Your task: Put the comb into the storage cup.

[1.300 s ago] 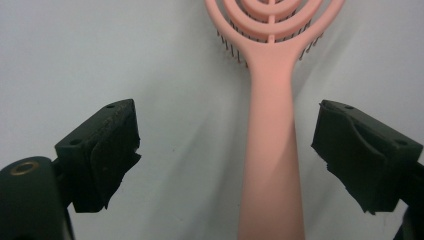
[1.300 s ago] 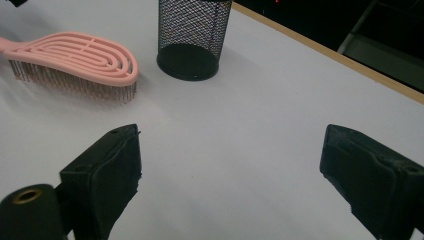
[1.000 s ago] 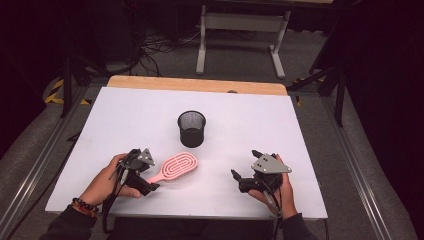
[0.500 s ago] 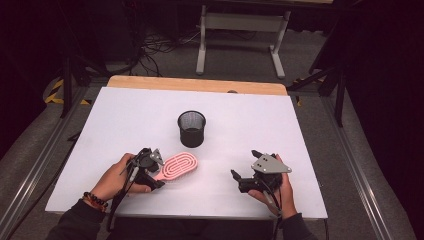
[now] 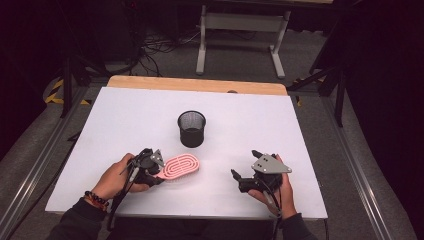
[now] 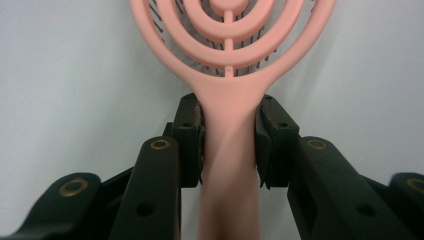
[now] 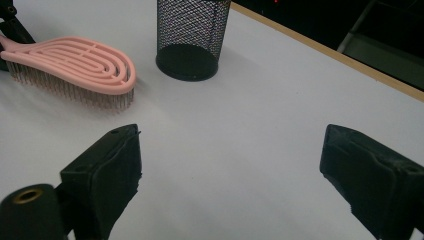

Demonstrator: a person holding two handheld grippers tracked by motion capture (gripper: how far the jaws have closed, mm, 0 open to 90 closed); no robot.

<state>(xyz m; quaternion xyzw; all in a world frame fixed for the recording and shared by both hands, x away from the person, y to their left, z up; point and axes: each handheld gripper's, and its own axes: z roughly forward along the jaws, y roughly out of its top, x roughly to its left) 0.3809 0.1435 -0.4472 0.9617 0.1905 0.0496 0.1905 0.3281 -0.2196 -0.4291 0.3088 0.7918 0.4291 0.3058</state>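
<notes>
Jaws of the left gripper (image 6: 228,142) clamp the pink hairbrush (image 5: 179,167) by its handle neck, at 7 o'clock from the mesh cup (image 5: 191,128). Plastic looks light, stiff, likely slippery. Right gripper (image 7: 227,175) gapes wide.

Left gripper (image 6: 228,145): 2 black jaws closed on the pink brush (image 6: 230,75) at its handle, just below the head. Brush head has concentric oval ribs, bristles facing the white table (image 6: 65,75).
</notes>
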